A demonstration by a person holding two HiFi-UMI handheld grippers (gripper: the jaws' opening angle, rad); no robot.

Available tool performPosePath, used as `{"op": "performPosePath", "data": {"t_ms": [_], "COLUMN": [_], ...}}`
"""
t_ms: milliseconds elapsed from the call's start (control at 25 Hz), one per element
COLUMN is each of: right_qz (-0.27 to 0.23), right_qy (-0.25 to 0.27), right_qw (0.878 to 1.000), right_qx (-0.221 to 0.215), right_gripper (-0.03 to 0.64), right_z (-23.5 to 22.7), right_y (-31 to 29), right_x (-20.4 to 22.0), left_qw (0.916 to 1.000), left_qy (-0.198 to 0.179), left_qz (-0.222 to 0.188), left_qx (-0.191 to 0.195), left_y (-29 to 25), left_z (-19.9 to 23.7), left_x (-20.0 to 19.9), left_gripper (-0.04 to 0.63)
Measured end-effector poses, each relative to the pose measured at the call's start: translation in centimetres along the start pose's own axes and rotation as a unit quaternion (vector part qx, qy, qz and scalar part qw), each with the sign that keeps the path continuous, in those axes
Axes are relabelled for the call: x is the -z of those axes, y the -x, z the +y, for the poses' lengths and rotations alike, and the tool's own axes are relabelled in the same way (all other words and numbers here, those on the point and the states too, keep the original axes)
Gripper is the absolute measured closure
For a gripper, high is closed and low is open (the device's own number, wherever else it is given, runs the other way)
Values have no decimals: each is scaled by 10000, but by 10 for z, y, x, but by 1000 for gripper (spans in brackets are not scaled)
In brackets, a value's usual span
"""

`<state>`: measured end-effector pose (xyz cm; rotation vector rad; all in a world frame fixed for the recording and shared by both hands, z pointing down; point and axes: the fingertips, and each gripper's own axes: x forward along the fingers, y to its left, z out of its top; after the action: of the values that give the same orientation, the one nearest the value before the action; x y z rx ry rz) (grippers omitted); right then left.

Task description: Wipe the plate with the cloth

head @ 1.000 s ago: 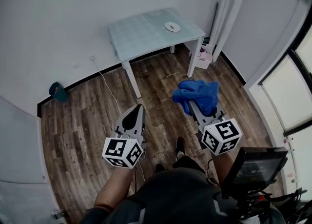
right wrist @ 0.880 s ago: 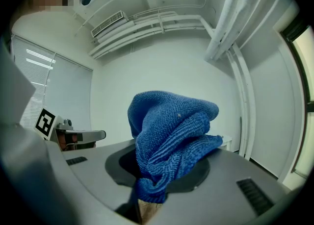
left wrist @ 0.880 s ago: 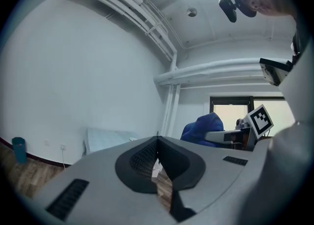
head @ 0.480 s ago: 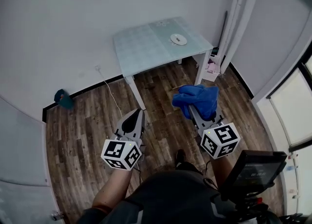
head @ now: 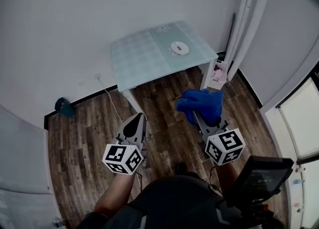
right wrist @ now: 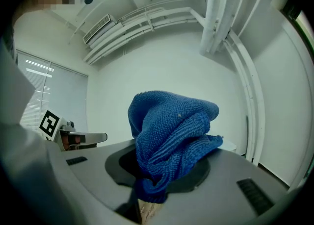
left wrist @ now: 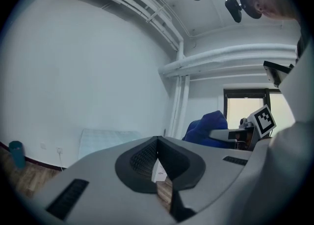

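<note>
A pale table stands on plank floor (white walls around).

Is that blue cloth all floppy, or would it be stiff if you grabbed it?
Probably floppy: the blue cloth crumples into soft folds where the right gripper pinches it. It looks light too, since the bunch heaps above the shut jaws without sagging far. Its nubby weave should make it hard to slip out.

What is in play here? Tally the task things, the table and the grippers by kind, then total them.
plate: 1
cloth, blue: 1
table: 1
grippers: 2, left gripper and right gripper
Total: 5
</note>
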<state>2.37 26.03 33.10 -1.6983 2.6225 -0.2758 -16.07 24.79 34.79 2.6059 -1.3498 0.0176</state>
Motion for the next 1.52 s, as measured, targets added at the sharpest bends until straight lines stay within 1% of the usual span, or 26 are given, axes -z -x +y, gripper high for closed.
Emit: {"op": "performPosePath", "data": {"t_ms": [280,400,520,680,840,1040,1240,1520], "right_qz": [1,-4,1,65,133,112,151,234], "right_qy": [-59,-139,-182,-238,-203,-51,31,34], "right_qw": [10000,9999,9998,9997,9997,9997,9994,9980], "right_qx": [-42,-59,-47,17,96,223,305,584], "right_gripper": [517,517,517,517,517,517,517,517], "right_z": [-45,-54,-63,-70,-70,-76,-73,-76], "right_y": [-23,-32,-46,-73,-112,-154,-195,-235], "right_x": [-4,-5,-5,1,-5,-12,-19,-26], "left_qw": [9999,9997,9995,9995,9993,9994,9990,9969], "left_qy": [-12,-50,-85,-24,75,92,138,283], "left_qz": [124,250,292,330,351,215,191,290], "left_qx": [-86,-69,-48,1,113,268,382,681], "left_y": [-48,-60,-72,-91,-117,-152,-177,-208], "left_z": [-5,-6,1,23,57,94,133,168], "left_x": [1,3,-1,1,-6,-18,-29,-32], "left_gripper": [588,586,587,586,588,588,587,587]}}
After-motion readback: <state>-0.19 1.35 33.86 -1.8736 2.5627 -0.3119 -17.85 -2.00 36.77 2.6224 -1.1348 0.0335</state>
